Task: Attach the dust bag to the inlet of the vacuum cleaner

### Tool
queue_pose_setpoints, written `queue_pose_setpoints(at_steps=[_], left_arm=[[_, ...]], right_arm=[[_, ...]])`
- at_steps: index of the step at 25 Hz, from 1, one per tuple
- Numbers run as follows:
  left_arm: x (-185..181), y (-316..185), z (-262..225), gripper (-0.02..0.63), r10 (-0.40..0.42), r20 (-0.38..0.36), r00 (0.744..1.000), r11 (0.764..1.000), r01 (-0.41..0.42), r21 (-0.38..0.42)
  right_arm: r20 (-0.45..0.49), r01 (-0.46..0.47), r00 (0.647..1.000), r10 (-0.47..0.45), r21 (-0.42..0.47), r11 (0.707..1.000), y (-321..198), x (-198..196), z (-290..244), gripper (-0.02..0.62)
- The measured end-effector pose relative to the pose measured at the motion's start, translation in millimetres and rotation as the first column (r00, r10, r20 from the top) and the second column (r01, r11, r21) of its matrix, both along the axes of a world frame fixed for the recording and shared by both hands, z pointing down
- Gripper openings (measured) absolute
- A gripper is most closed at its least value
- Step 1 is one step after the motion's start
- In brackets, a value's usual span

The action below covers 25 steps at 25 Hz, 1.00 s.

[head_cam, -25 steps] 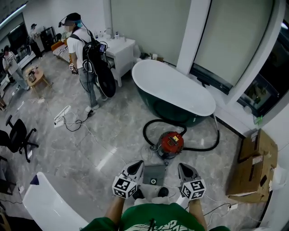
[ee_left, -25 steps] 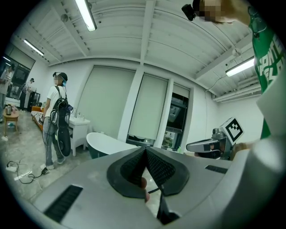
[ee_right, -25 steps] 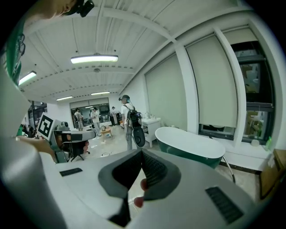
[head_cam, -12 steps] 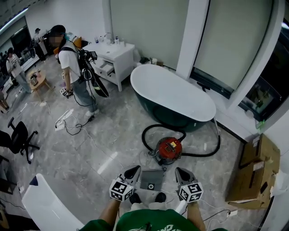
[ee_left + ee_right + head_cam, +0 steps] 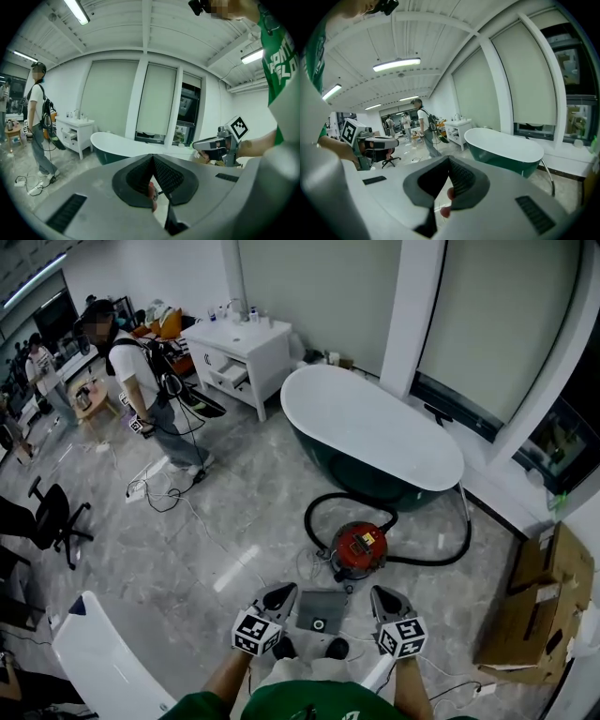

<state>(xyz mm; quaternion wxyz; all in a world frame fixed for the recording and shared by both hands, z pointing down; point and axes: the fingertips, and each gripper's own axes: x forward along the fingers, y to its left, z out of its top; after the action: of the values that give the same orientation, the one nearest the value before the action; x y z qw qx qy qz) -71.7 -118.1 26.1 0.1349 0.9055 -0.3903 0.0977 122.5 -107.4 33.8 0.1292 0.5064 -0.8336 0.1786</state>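
The person is standing over the job with both tools out in front. The left gripper (image 5: 280, 594) is holding its jaws pressed together with nothing between them, and its own view shows the ribbed pads meeting. The right gripper (image 5: 384, 598) is doing the same, closed and empty.

The dust bag (image 5: 321, 608) is lying flat on the floor between the two grippers, at about 3 o'clock from the left one and 9 o'clock from the right. It is looking close to square, so no long axis is showing, and its round collar hole is sitting toward the 6 o'clock edge, nearest the person's shoes. The left gripper seems to be hanging slightly nearer the bag's edge than the right, though both are apart from it.

The vacuum (image 5: 357, 550), a red drum, is standing just beyond the bag at 12 o'clock, with its black hose (image 5: 441, 554) looping round toward the bathtub (image 5: 375, 427). I cannot tell where its inlet is facing. Both grippers are going to need opening before either can take the bag.
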Motion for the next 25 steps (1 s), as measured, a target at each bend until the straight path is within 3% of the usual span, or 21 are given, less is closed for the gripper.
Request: queue_pose_setpoints(at_steps=[15, 25], left_arm=[[21, -29, 61, -0.005, 0.036, 0.034, 0.999, 0.996, -0.033, -0.082], [20, -60, 140, -0.005, 0.091, 0.046, 0.995, 0.992, -0.087, -0.089]], right_arm=[[0.017, 0.020, 1.000, -0.019, -0.061, 0.998, -40, 14, 63, 0.006], [0.003, 0.012, 1.000, -0.012, -0.078, 0.997, -66, 16, 137, 0.006]])
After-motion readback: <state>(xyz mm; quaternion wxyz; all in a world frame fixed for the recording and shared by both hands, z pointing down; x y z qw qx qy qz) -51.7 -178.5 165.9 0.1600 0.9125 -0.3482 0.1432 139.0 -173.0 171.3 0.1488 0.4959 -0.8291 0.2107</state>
